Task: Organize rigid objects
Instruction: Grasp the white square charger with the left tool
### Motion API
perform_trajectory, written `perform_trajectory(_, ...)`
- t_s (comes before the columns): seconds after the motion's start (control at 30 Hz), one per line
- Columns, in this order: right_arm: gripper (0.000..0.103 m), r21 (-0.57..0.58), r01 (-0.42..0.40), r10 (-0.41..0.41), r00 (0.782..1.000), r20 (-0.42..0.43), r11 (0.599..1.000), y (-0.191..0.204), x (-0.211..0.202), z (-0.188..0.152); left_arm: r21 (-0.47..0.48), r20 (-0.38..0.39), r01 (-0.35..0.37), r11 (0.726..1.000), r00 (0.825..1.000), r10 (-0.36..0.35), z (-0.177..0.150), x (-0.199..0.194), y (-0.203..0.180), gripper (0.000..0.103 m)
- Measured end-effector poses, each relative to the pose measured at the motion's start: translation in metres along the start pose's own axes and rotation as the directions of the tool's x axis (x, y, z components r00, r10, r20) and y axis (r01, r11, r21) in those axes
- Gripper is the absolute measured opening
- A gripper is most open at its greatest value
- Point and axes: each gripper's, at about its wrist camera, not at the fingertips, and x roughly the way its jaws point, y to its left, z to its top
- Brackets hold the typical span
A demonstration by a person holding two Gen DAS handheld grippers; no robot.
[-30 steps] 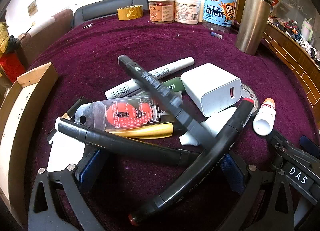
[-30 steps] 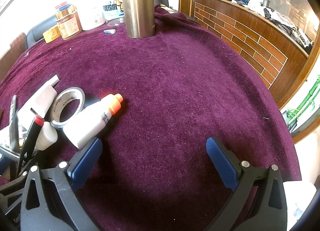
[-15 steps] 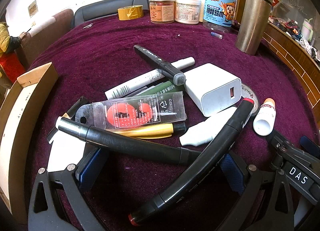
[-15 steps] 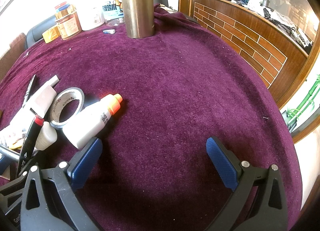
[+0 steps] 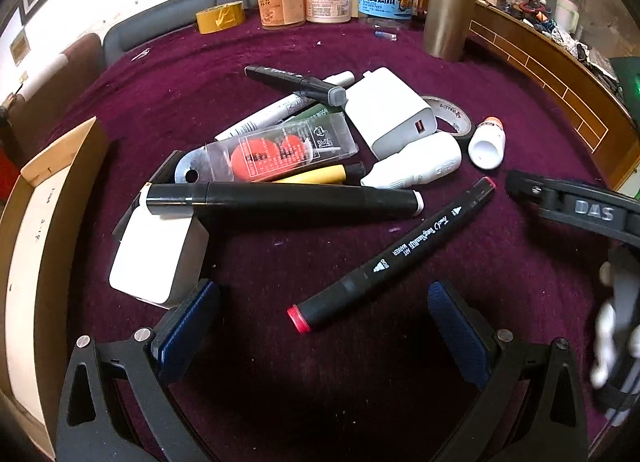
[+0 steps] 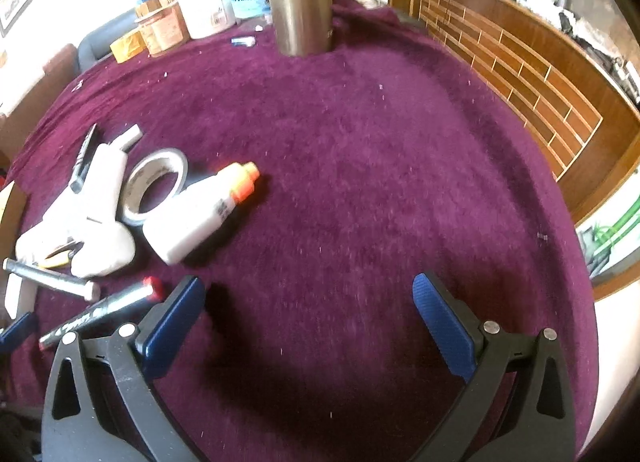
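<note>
purple cloth (image 5: 280, 362); wooden tray (image 5: 36, 229) left-view only

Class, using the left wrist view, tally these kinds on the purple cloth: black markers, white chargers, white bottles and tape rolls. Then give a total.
Black markers: 3
White chargers: 2
White bottles: 2
Tape rolls: 2
Total: 9

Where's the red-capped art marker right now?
Left wrist view: the red-capped art marker lies diagonally on the purple cloth just ahead of the open jaws, below the thick black marker.
</note>
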Motion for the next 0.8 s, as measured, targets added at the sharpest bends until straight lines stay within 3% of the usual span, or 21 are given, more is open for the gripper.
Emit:
perform_trajectory(0.2, 0.103, -0.015, 0.015, -0.015, 1.000, 0.013, 1.000, 0.003, 0.000, -0.003, 0.019, -0.084, 0.017, 1.000, 0.996, -0.015, 0.005, 0.001, 0.001, 0.102)
perform_trajectory(0.3, 0.103, 0.033, 0.039, -0.041, 0.998, 0.053, 0.999, 0.004, -0.001, -0.008, -0.007, -0.038, 0.008, 1.000, 0.999, -0.008, -0.001, -0.001, 0.001, 0.102)
perform_trajectory(0.43, 0.103, 0.087, 0.116, -0.121, 0.991, 0.051, 0.989, 0.010, -0.009, -0.013, -0.034, -0.047, -0.025, 0.999, 0.999, 0.023, -0.002, -0.002, -0.001, 0.102)
perform_trajectory(0.5, 0.099, 0.073, 0.173, -0.182, 0.974, 0.133, 0.982, 0.017, -0.028, -0.017, -0.033, -0.050, -0.012, 0.999, 0.999, 0.011, -0.001, -0.003, 0.001, 0.096)
perform_trajectory(0.53, 0.099, 0.058, 0.215, -0.222, 0.956, 0.194, 0.975, 0.024, -0.041, -0.021, -0.037, -0.030, -0.006, 0.999, 1.000, 0.005, -0.003, -0.008, 0.004, 0.082)
perform_trajectory(0.6, 0.099, 0.045, 0.303, -0.297, 0.877, 0.377, 0.952, 0.042, -0.083, -0.031, -0.041, 0.040, 0.019, 0.999, 0.999, -0.018, -0.009, -0.031, 0.008, 0.078)
perform_trajectory(0.67, 0.100, 0.091, 0.323, -0.315, 0.762, 0.566, 0.942, 0.056, -0.128, -0.049, -0.061, 0.150, 0.029, 0.998, 0.988, -0.019, -0.010, -0.064, 0.020, 0.078)
perform_trajectory(0.7, 0.103, 0.099, 0.288, -0.283, 0.716, 0.638, 0.952, 0.060, -0.143, -0.059, -0.077, 0.228, 0.028, 0.997, 0.974, -0.010, -0.012, -0.087, 0.029, 0.078)
perform_trajectory(0.73, 0.103, 0.079, 0.217, -0.211, 0.695, 0.687, 0.973, 0.063, -0.150, -0.068, -0.093, 0.314, 0.031, 0.995, 0.950, -0.001, -0.015, -0.111, 0.037, 0.080)
perform_trajectory(0.77, 0.103, 0.028, 0.126, -0.113, 0.737, 0.667, 0.992, 0.067, -0.146, -0.069, -0.112, 0.429, 0.024, 0.993, 0.903, 0.027, -0.021, -0.141, 0.048, 0.082)
perform_trajectory(0.8, 0.103, -0.003, 0.079, -0.062, 0.808, 0.586, 0.997, 0.069, -0.134, -0.064, -0.128, 0.514, 0.005, 0.992, 0.856, 0.062, -0.027, -0.161, 0.057, 0.096)
